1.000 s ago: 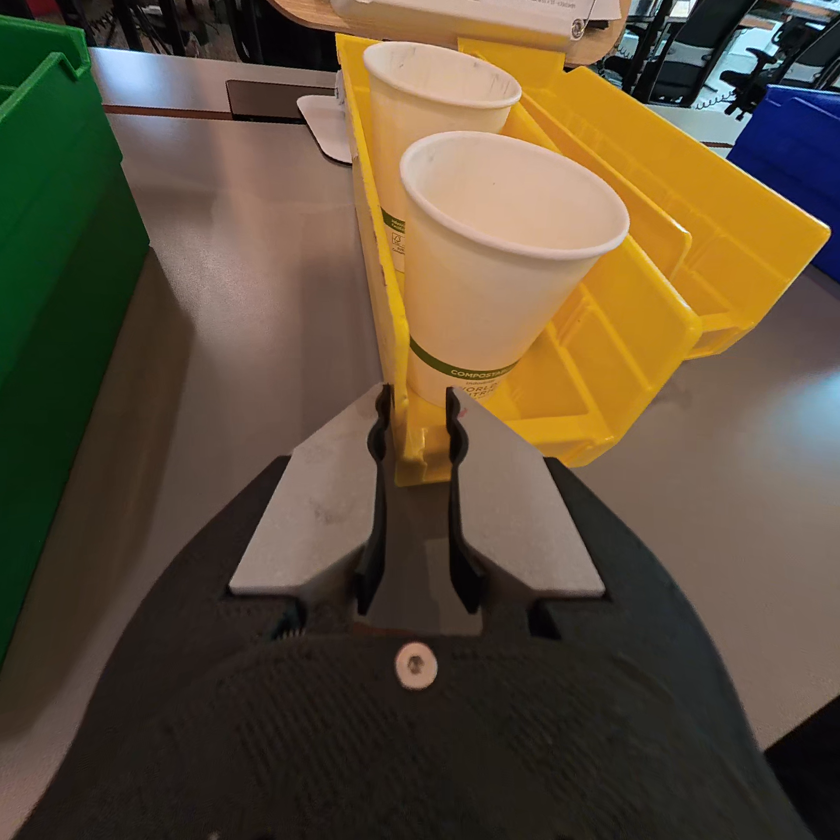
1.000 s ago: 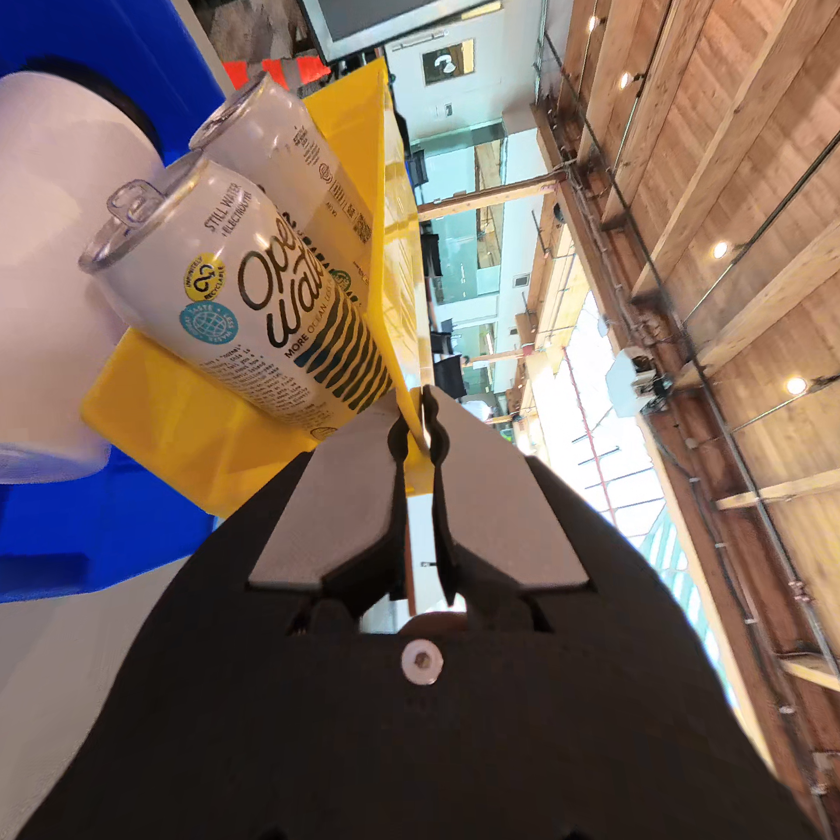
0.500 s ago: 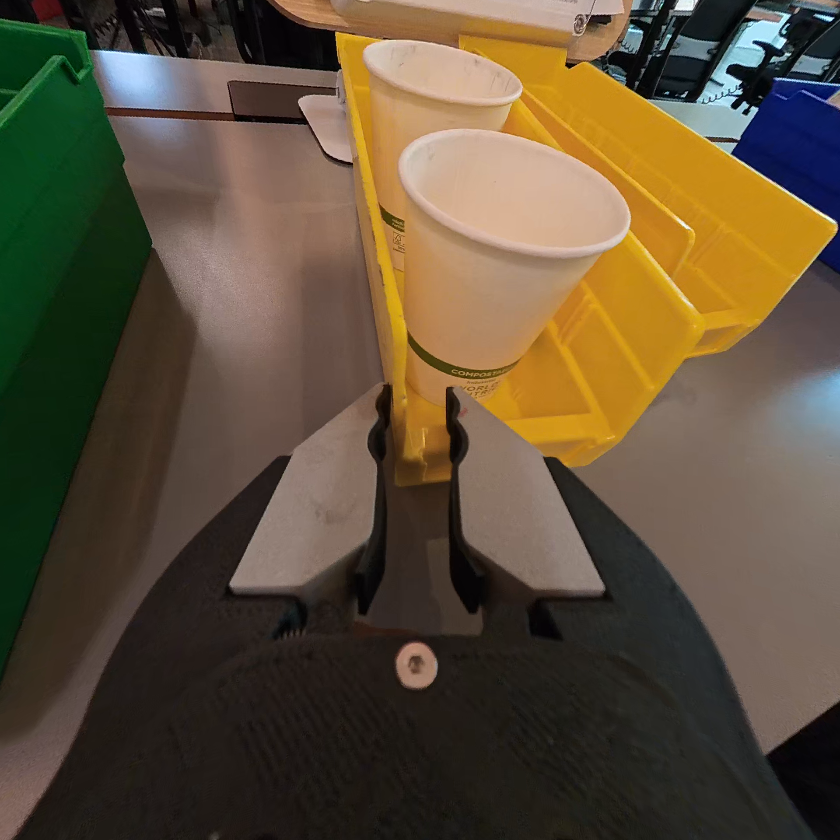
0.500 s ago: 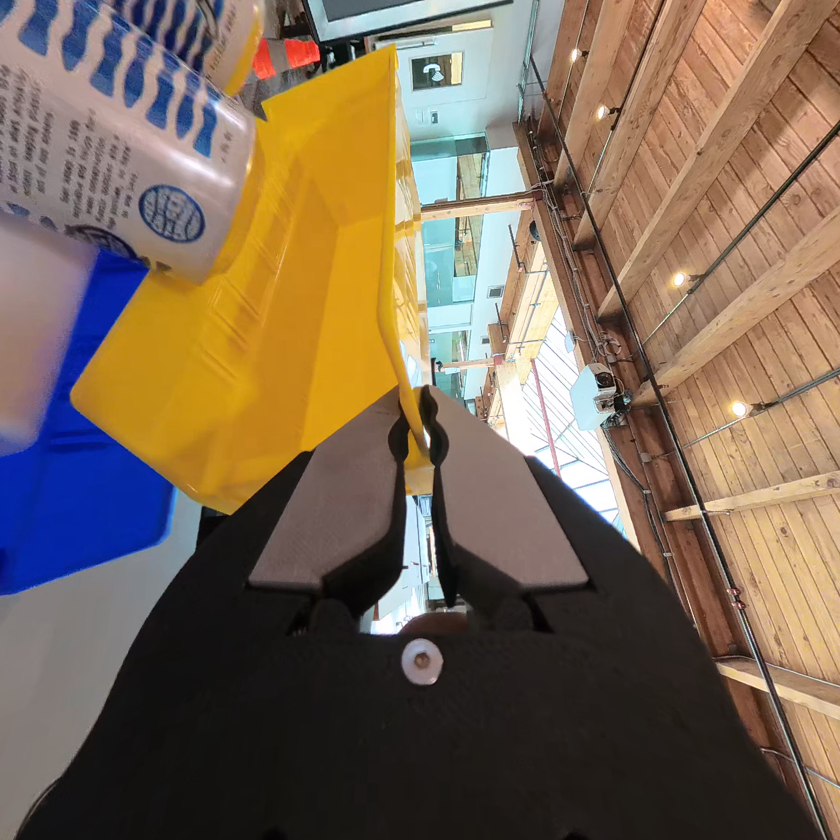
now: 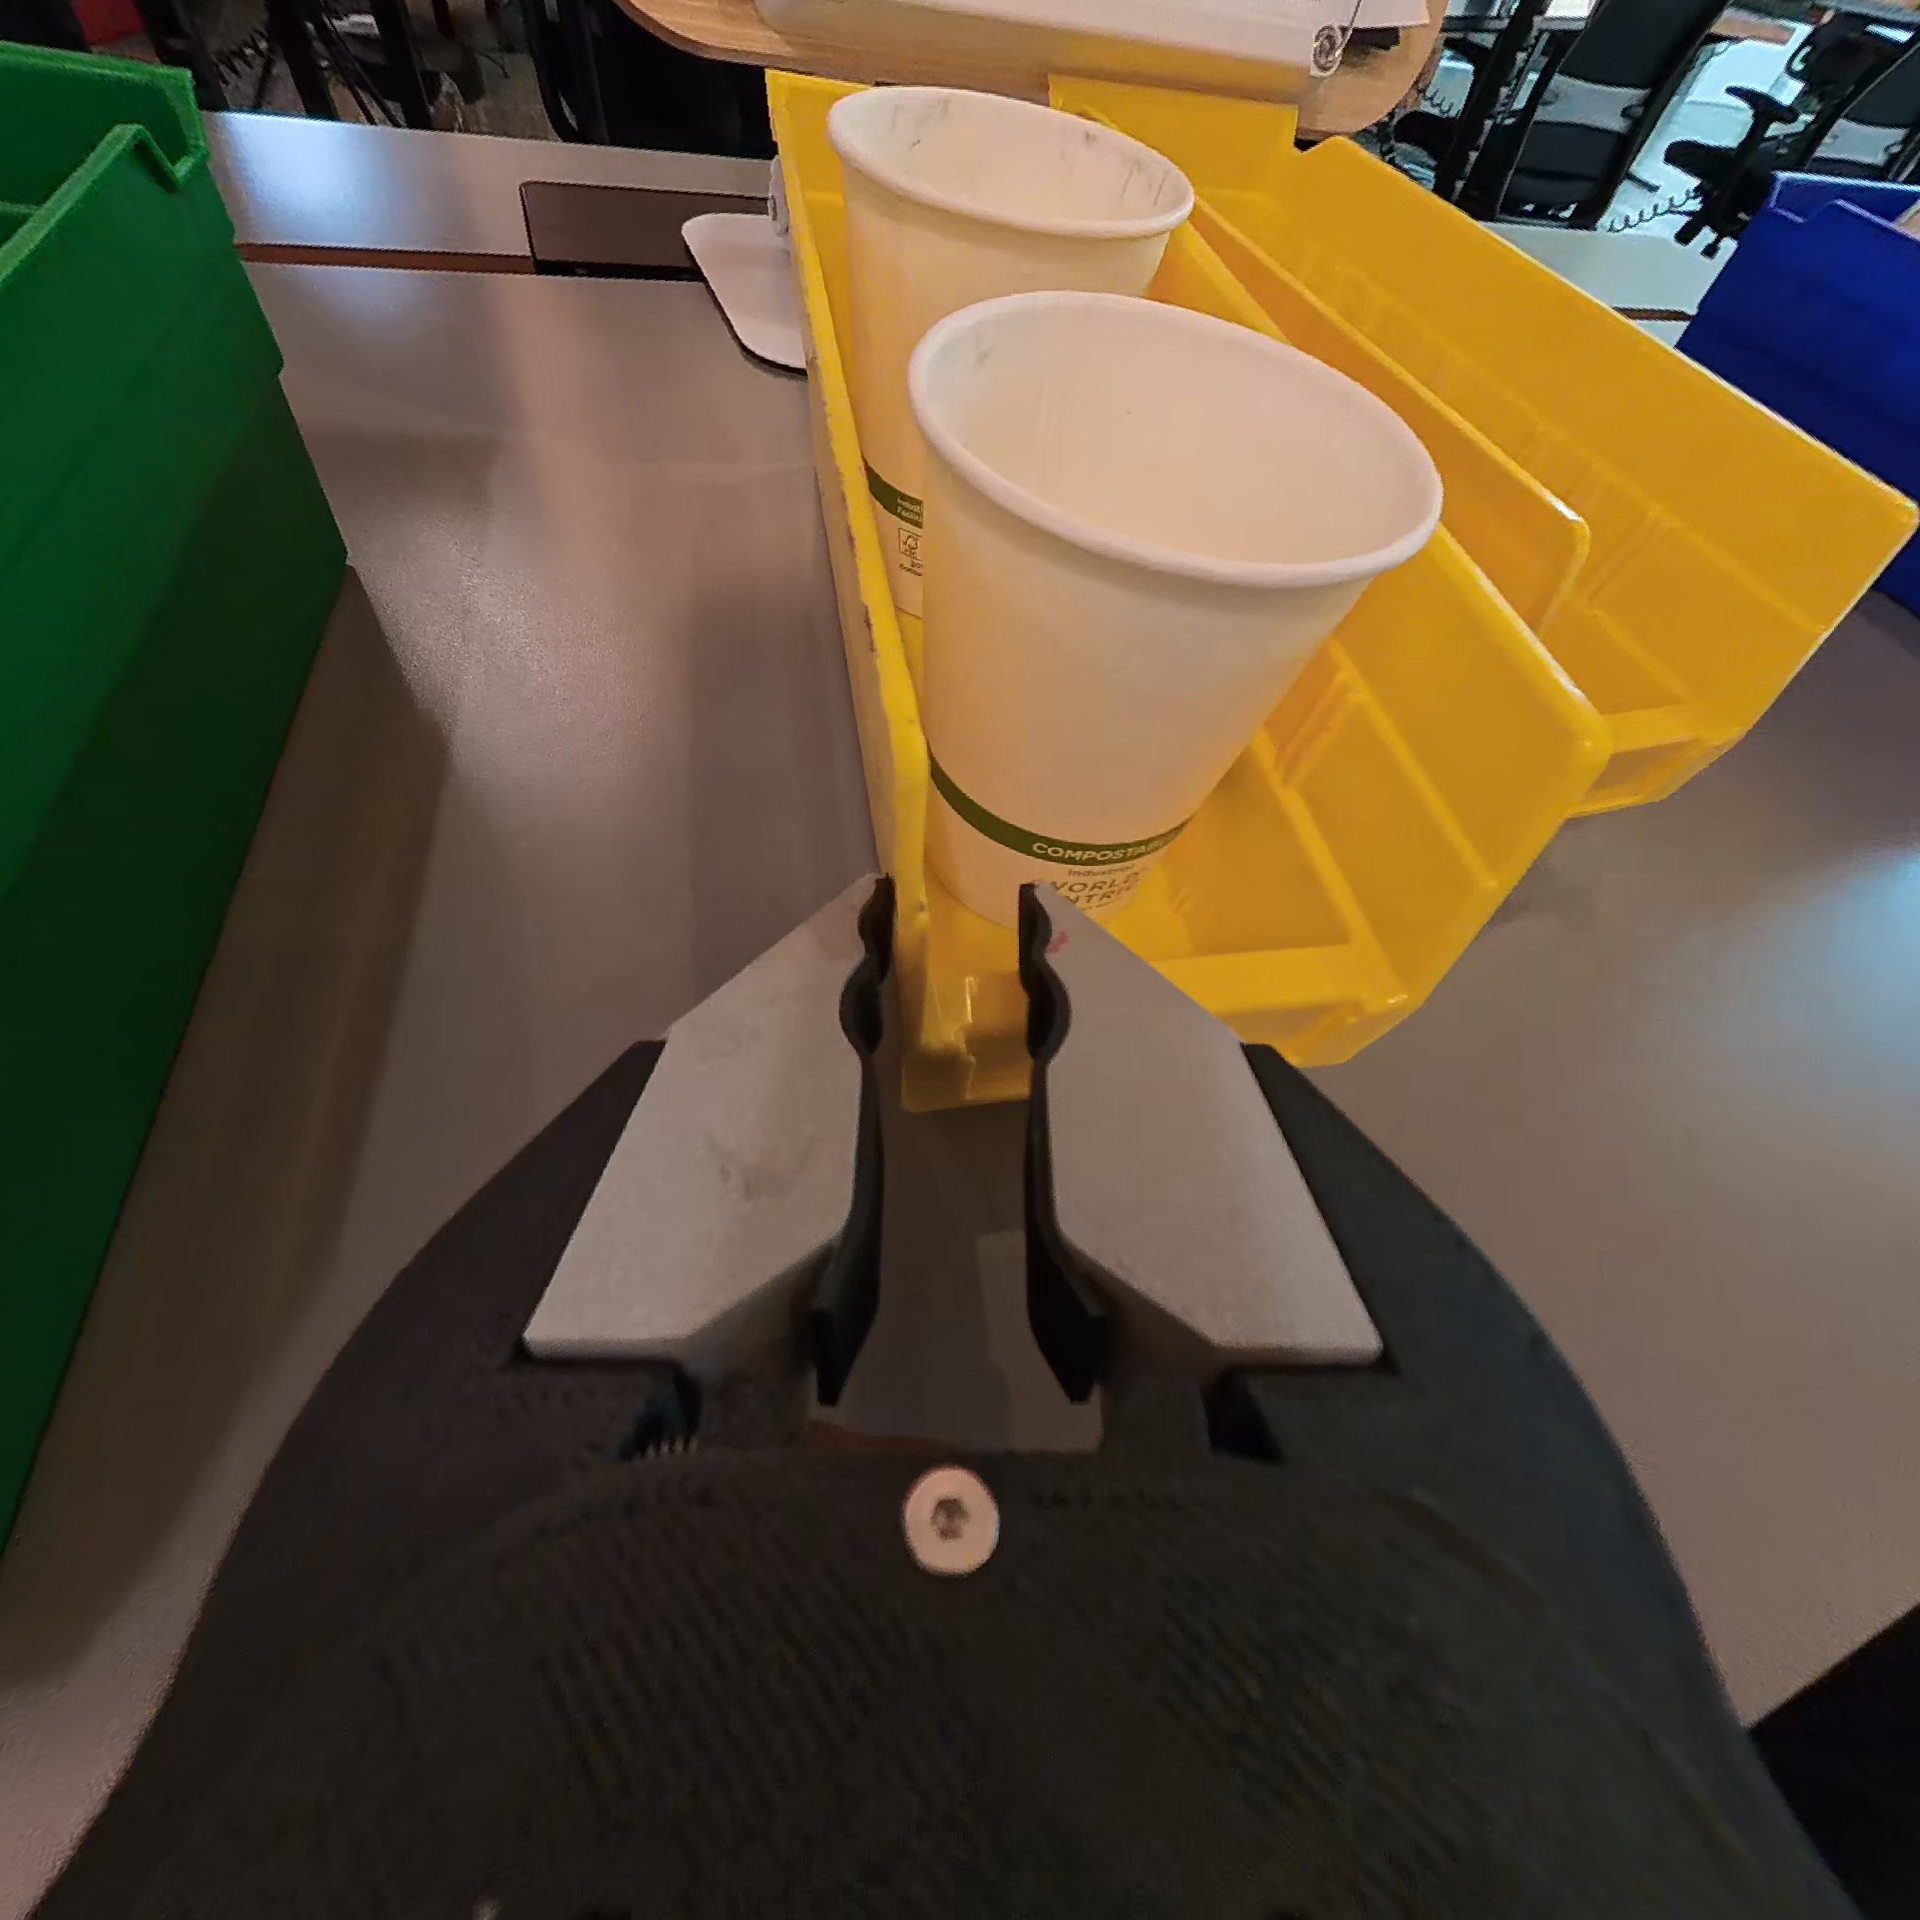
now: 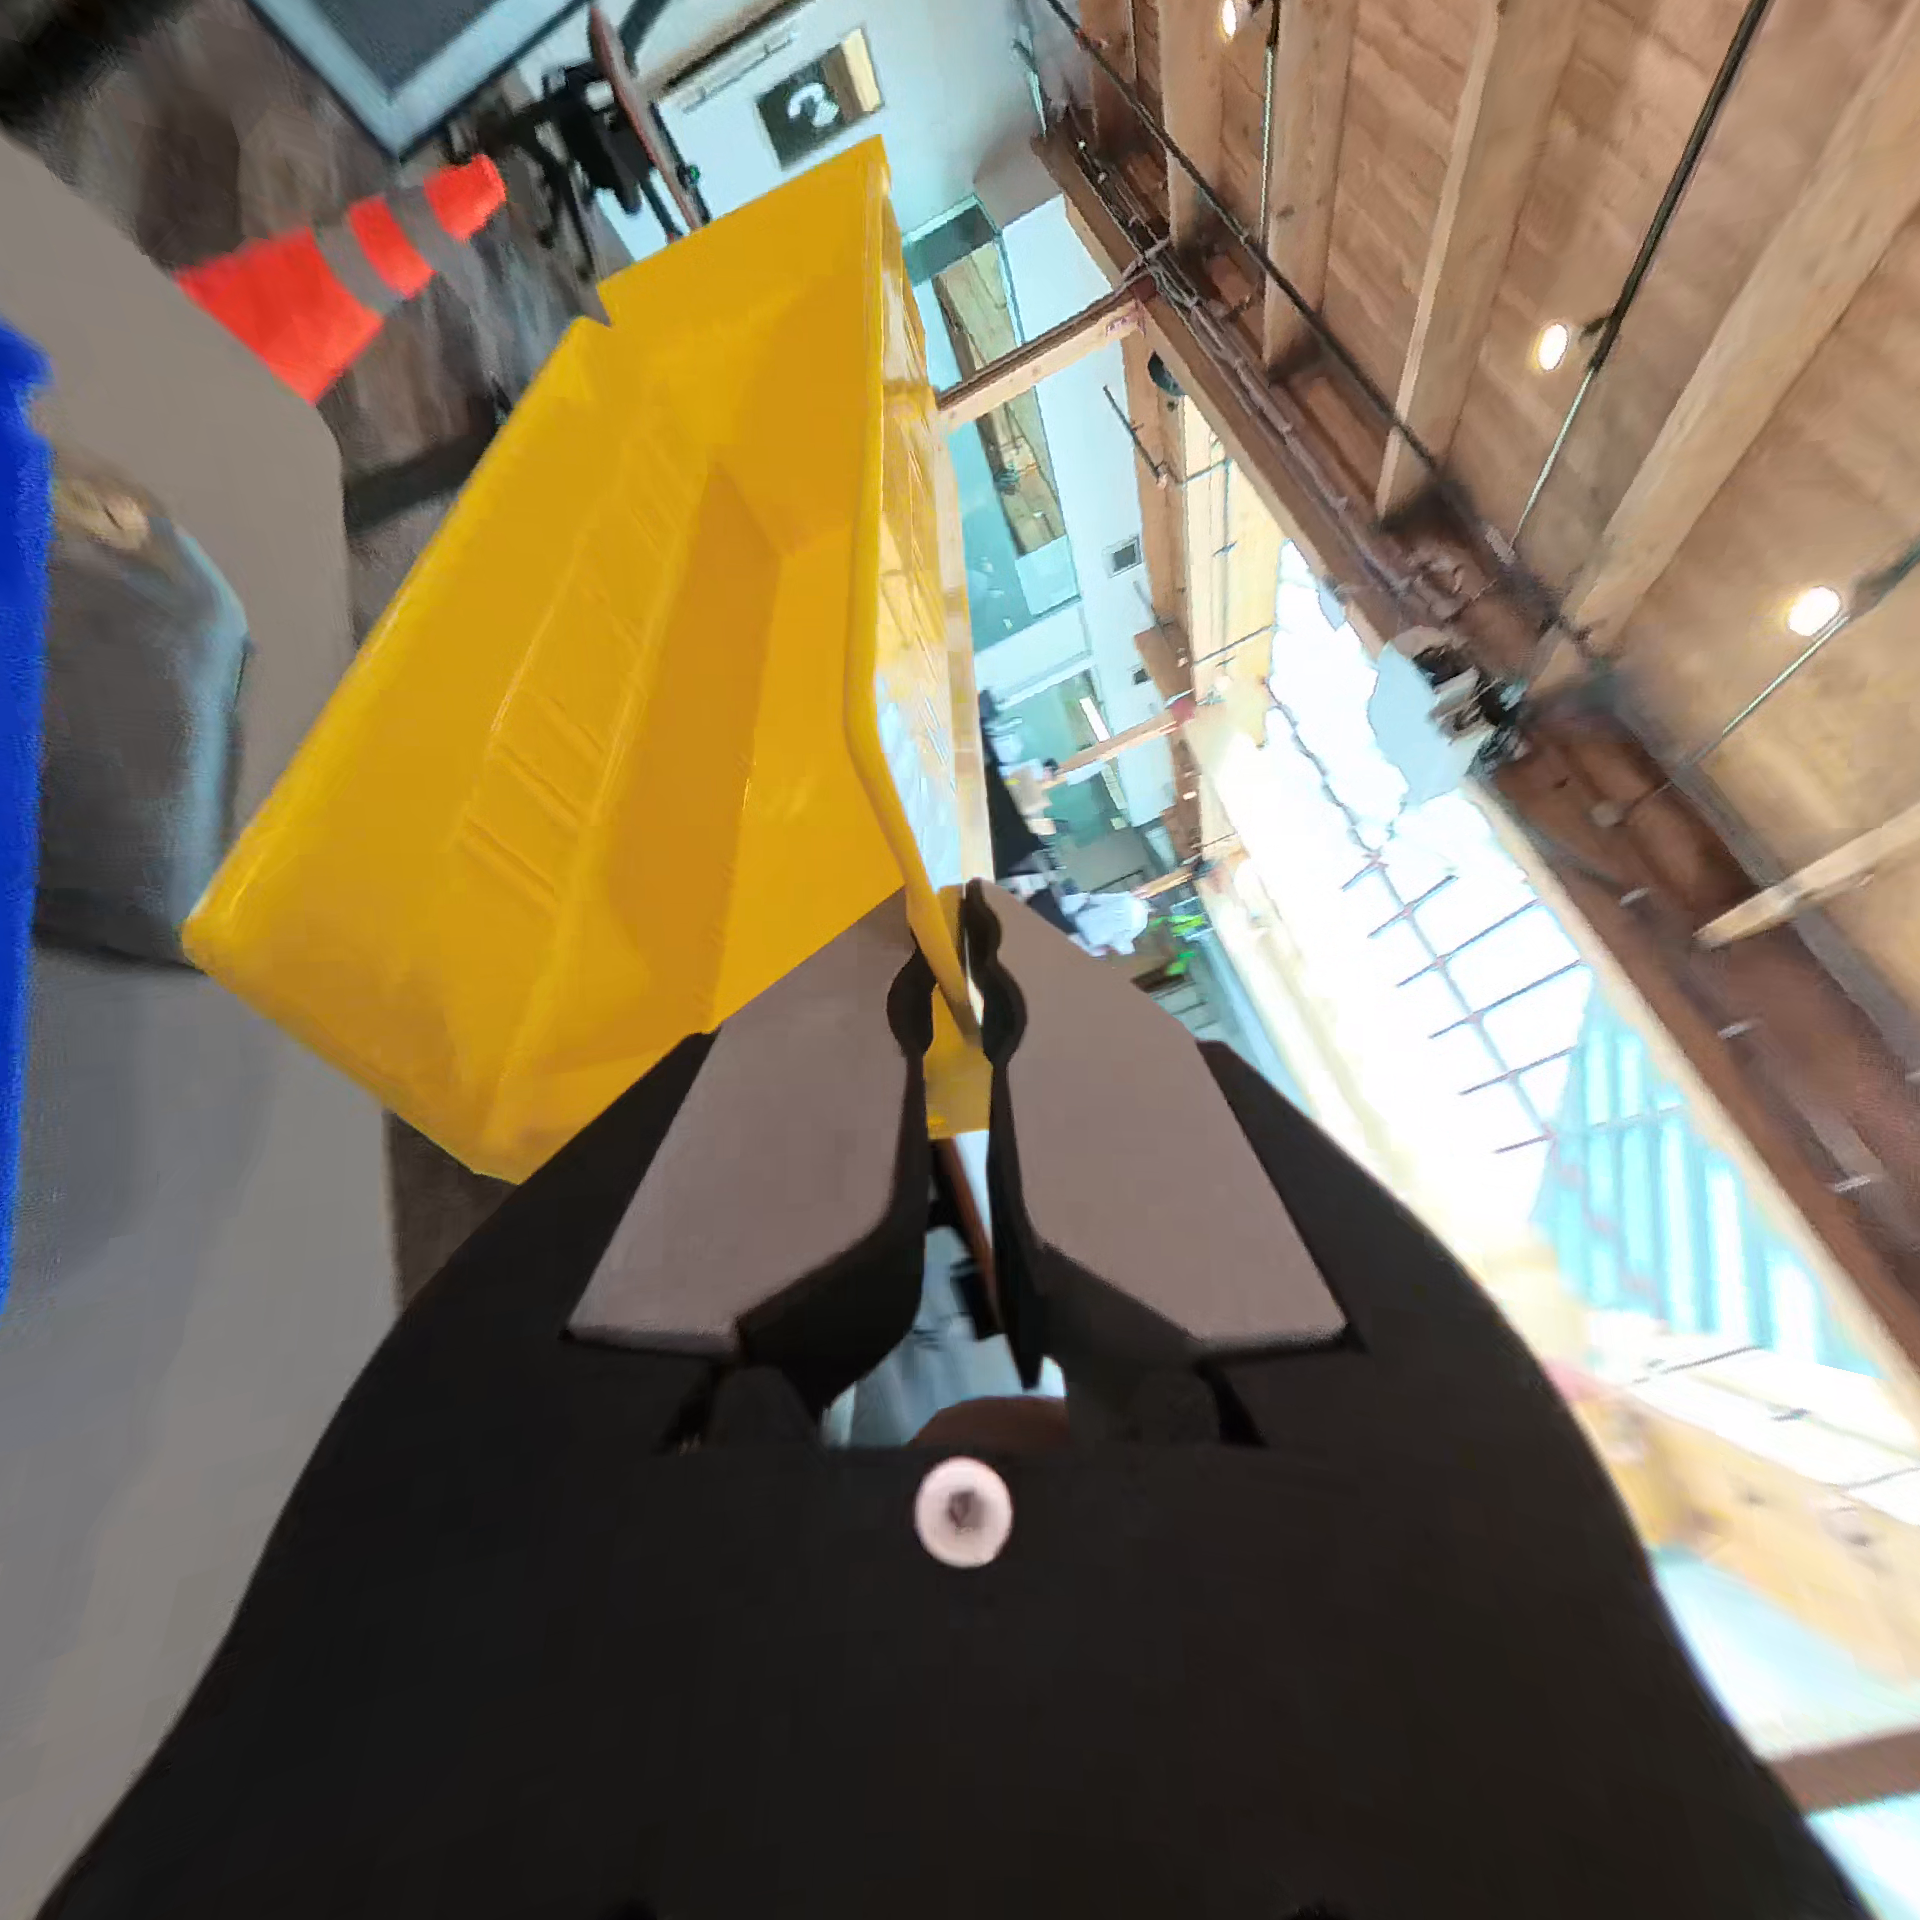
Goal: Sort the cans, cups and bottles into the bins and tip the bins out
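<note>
My left gripper [image 5: 951, 904] is shut on the near corner rim of a yellow bin [image 5: 1455, 831] that rests on the grey table [image 5: 571, 727]. Two white paper cups stand in this bin, a near one [image 5: 1143, 623] and a far one [image 5: 997, 229], both leaning on its left wall. My right gripper [image 6: 948, 914] is shut on the rim of another yellow bin [image 6: 582, 727]. It holds this bin lifted and tipped on its side, and the bin's inside is empty. No can shows in the right wrist view.
A green bin [image 5: 135, 623] stands at the left and a second yellow bin [image 5: 1662, 520] sits behind the cup bin. A blue bin [image 5: 1829, 312] is at the far right, and its edge [image 6: 16, 727] shows beside the tipped bin. An orange cone [image 6: 343, 260] stands beyond.
The two cans slid out of the right gripper's tipped yellow bin toward the blue bin and left view. That bin then swung away from the blue bin. The left gripper has barely moved.
</note>
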A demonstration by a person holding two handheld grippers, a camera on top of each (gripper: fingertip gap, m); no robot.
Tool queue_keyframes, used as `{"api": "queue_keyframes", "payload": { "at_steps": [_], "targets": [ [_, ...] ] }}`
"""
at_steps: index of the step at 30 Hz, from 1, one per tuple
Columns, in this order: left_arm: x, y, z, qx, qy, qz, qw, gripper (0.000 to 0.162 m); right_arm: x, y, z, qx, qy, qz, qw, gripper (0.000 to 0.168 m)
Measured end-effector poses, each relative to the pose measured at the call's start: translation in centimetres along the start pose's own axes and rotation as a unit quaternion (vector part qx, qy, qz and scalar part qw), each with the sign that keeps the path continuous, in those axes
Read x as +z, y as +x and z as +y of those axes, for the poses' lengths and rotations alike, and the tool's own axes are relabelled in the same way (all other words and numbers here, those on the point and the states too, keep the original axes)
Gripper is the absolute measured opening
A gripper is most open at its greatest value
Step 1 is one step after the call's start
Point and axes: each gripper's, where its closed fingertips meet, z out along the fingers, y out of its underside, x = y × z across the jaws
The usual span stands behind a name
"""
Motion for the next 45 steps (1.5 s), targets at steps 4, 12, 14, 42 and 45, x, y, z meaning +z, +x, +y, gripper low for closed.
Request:
{"api": "queue_keyframes", "payload": {
  "at_steps": [4, 12, 14, 42, 45],
  "targets": [
    [0.0, 0.0, 0.0, 0.003, -0.002, -0.002, 1.0, 0.022, -3.0, 1.3, -0.8, 0.171, 0.024, -0.068, 0.983, 0.001],
    [-0.6, 0.8, -0.3, -0.022, 0.02, 0.028, 0.999, 0.039, -17.4, -5.7, -8.8, 0.411, 0.141, -0.354, 0.828, 0.001],
    [-1.4, 1.0, -0.7, -0.028, 0.038, 0.045, 0.998, 0.048, -21.3, -8.7, -10.3, 0.433, 0.153, -0.425, 0.78, 0.001],
    [-5.0, 8.3, -4.1, 0.082, 0.032, 0.053, 0.995, 0.077, -27.2, -26.2, -8.9, 0.451, 0.086, -0.514, 0.725, 0.041],
    [-2.9, 9.5, -2.2, 0.118, -0.006, 0.031, 0.993, 0.077, -27.2, -25.5, -7.1, 0.458, 0.084, -0.504, 0.728, 0.038]
  ]
}}
